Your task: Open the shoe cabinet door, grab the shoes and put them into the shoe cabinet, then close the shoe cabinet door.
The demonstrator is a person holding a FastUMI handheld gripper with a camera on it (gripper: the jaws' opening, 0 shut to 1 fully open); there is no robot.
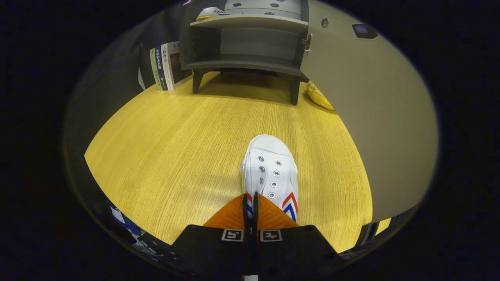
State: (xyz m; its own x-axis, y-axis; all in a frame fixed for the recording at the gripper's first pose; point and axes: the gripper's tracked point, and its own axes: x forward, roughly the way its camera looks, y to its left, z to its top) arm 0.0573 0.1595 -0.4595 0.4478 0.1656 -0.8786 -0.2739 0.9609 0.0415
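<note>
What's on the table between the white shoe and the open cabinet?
Nothing: in the gripper view, only bare wooden table lies between the white shoe and cabinet.

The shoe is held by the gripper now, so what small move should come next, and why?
Probably carry the shoe forward toward the cabinet's lower shelf. The gripper looks pinched on the shoe's edge, the door stands open, and bare table lies between shoe and cabinet.
</note>
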